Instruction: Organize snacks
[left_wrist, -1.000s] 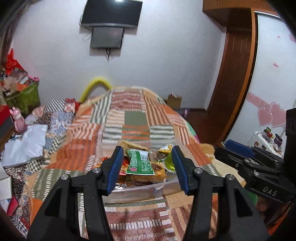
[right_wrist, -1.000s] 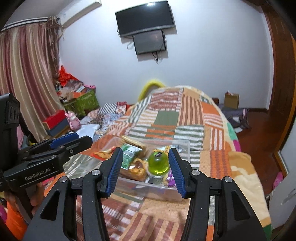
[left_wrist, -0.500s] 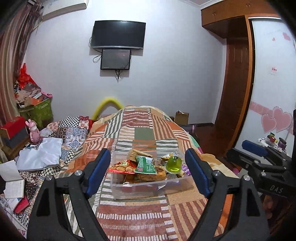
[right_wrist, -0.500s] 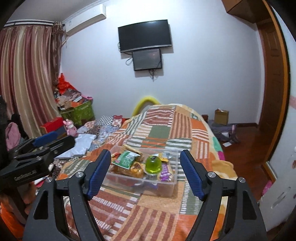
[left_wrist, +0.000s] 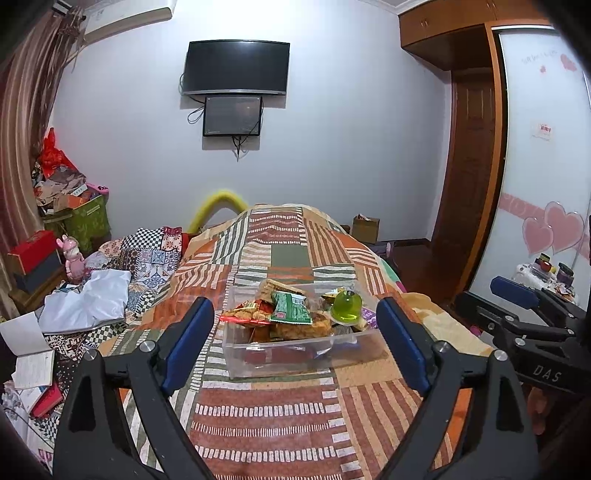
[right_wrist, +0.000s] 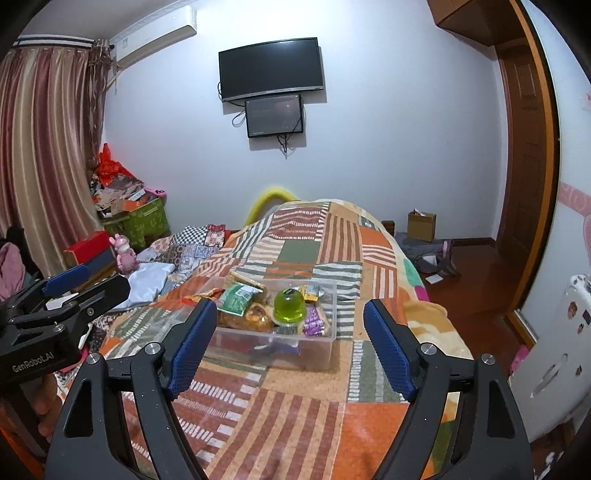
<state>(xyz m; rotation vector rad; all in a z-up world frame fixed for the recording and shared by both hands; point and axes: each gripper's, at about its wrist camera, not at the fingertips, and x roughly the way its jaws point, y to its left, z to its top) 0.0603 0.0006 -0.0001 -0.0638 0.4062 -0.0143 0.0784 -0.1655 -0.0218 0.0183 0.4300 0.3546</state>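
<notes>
We are looking down a bed covered by a patchwork blanket (left_wrist: 291, 254) in orange, green and cream stripes, which is filling most of both views. On the wall beyond it a dark television (left_wrist: 236, 68) is hanging above a smaller screen (left_wrist: 232, 116). Left of the bed a pile of clutter is sitting beside a green box (right_wrist: 144, 221), with a pink toy (right_wrist: 125, 251) standing near it.

On the blanket, in the middle of the bed, a clear plastic box (left_wrist: 295, 354) is holding the snacks. We are holding our left tongs (left_wrist: 295, 343) just short of the box, fingers spread wide and gripping nothing, so the box is showing between the blue pads (left_wrist: 188, 343). Our right tongs (right_wrist: 288, 339) are hovering the same way, released and empty, with the box framed between them.

Inside the box a green packet (left_wrist: 290, 308) is lying on top of orange and red wrappers, and a round green jelly cup (right_wrist: 290, 304) is sitting just beside it on the right. A small purple wrapper (right_wrist: 314, 325) is lying against the right wall of the box
</notes>
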